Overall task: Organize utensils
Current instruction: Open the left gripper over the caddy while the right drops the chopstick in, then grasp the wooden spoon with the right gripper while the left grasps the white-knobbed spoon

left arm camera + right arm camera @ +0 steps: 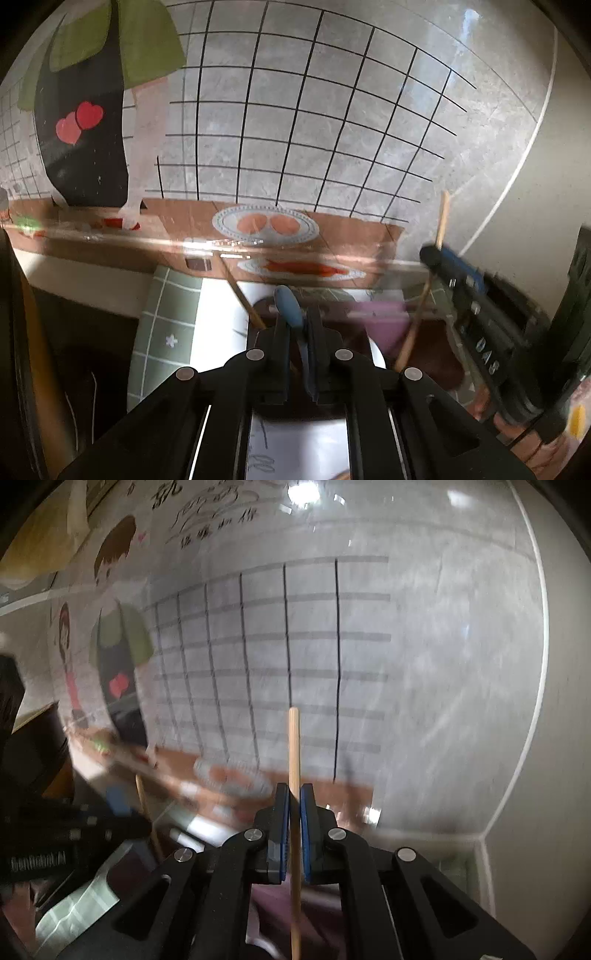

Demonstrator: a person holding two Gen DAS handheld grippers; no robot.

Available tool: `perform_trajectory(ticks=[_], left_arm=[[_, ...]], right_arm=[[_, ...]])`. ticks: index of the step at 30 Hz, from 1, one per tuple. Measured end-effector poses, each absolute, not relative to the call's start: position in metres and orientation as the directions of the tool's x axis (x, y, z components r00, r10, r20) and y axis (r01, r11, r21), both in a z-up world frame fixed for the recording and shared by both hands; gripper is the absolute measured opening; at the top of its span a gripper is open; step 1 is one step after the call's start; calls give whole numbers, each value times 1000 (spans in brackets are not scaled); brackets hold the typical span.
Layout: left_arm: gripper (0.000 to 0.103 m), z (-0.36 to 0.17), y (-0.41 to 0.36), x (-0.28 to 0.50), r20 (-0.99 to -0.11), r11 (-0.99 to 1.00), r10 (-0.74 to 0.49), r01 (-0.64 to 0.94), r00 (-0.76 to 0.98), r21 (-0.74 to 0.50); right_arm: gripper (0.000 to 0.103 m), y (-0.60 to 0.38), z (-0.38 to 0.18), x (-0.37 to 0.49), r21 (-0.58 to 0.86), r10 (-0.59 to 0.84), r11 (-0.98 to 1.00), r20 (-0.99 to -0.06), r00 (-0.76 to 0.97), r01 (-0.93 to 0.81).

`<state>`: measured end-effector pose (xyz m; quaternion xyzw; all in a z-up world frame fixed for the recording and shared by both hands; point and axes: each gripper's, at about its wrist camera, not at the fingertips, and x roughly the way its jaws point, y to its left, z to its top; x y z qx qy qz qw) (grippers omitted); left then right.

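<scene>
While your right gripper (294, 797) pinches a light, stiff wooden chopstick (294, 746) mid-shaft, your left gripper (298, 325) clamps a slick blue spoon (288, 302).

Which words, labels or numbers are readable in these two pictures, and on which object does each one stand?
"DAS": white letters on the side of the right hand-held gripper, in the left wrist view; the remaining letters are hidden.
White brand lettering on the left hand-held gripper's body, in the right wrist view: too blurred to read.
Black handwritten characters on the wall poster: too blurred to read.
Pen marks on the white paper: illegible.
</scene>
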<state>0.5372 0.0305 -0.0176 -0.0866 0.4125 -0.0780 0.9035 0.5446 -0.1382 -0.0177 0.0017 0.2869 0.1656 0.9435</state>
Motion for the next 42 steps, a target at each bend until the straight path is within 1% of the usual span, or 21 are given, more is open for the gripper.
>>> perform_trajectory(ticks=[1, 4, 7, 8, 9, 10, 11, 15, 19, 22, 23, 25, 26, 30, 33, 34, 35, 37, 38, 40, 42], left_arm=[[11, -16, 31, 534, -734, 974, -211, 71, 646, -217], [25, -10, 34, 522, -738, 976, -206, 79, 642, -204], [42, -7, 37, 504, -737, 976, -206, 86, 643, -198], [44, -6, 38, 498, -737, 976, -207, 89, 643, -197], [45, -6, 40, 489, -737, 977, -205, 90, 644, -193], [45, -6, 40, 483, -738, 977, -204, 91, 643, -191], [45, -7, 41, 476, -742, 978, -202, 91, 639, -189], [45, -18, 39, 447, -780, 977, -212, 118, 588, -177], [45, -33, 31, 416, -813, 968, -240, 189, 531, -162], [45, -48, 21, 393, -837, 951, -263, 276, 480, -141], [45, -55, 17, 386, -847, 942, -273, 306, 456, -139], [45, -67, 9, 371, -862, 911, -321, 376, 391, -168], [45, -70, 5, 366, -864, 895, -346, 404, 365, -187], [45, -81, -14, 350, -864, 819, -430, 515, 263, -251], [45, -92, -26, 349, -877, 791, -438, 548, 199, -271], [45, -96, -30, 350, -884, 794, -426, 548, 192, -264], [45, -100, -34, 350, -891, 798, -414, 546, 186, -257], [44, -107, -41, 351, -899, 800, -406, 540, 166, -262], [44, -111, -42, 353, -902, 802, -401, 537, 160, -261], [43, -117, -45, 355, -913, 816, -376, 524, 162, -243], [38, -121, -48, 360, -918, 833, -360, 500, 165, -237]], right_arm=[[9, -138, -20, 542, 107, 319, 943, -550, 772, -314], [25, -144, -25, 528, 145, 334, 940, -586, 738, -310], [34, -150, -21, 508, 153, 335, 940, -596, 730, -306], [40, -152, -19, 499, 146, 328, 942, -598, 731, -303], [44, -154, -17, 488, 141, 321, 944, -602, 731, -299], [53, -156, -16, 480, 139, 319, 944, -607, 727, -298], [56, -158, -15, 473, 137, 315, 945, -615, 723, -296], [58, -166, -17, 440, 117, 302, 945, -672, 677, -306], [63, -171, -28, 407, 100, 295, 938, -736, 610, -333], [70, -169, -36, 391, 54, 268, 932, -767, 583, -358], [74, -169, -41, 384, 37, 259, 928, -779, 571, -371], [82, -168, -48, 373, 6, 240, 921, -795, 557, -389], [83, -168, -51, 368, -4, 233, 919, -800, 552, -394], [82, -173, -57, 350, -26, 218, 913, -813, 539, -408], [80, -174, -62, 343, -33, 209, 909, -827, 522, -416], [74, -175, -64, 341, -32, 205, 908, -835, 510, -418], [62, -175, -66, 340, -28, 203, 908, -843, 497, -419], [48, -177, -73, 339, 2, 212, 908, -864, 457, -419], [43, -178, -76, 337, 12, 215, 909, -870, 444, -417], [40, -179, -81, 336, 13, 212, 909, -875, 434, -417], [37, -178, -81, 334, 21, 223, 904, -876, 428, -428]])
